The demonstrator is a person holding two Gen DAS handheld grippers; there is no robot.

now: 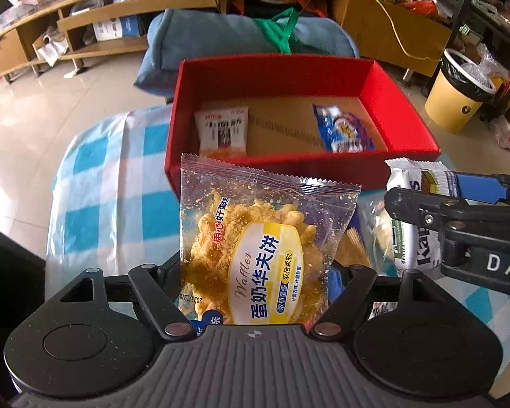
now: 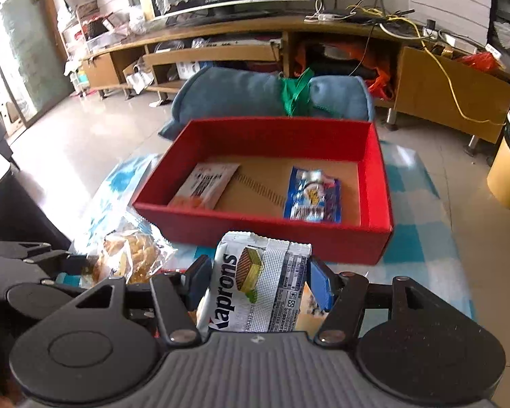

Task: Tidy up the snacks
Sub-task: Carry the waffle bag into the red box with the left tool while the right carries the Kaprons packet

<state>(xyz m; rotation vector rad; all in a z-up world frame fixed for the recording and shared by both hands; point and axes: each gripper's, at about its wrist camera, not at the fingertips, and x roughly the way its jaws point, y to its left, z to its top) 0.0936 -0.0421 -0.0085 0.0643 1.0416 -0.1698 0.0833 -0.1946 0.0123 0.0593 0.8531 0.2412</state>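
Left wrist view: left gripper point(image 1: 255, 292) clamps the waffle packet point(image 1: 258, 255) before the red box point(image 1: 302, 170), which holds two packets; right wrist view: right gripper point(image 2: 260, 287) clamps the Kaprons wafer packet point(image 2: 255, 285), both unplaced.

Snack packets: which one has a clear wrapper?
The waffle packet in the left gripper. Its wrapper is see-through; the wafer packet, white sachet and blue packet are opaque.
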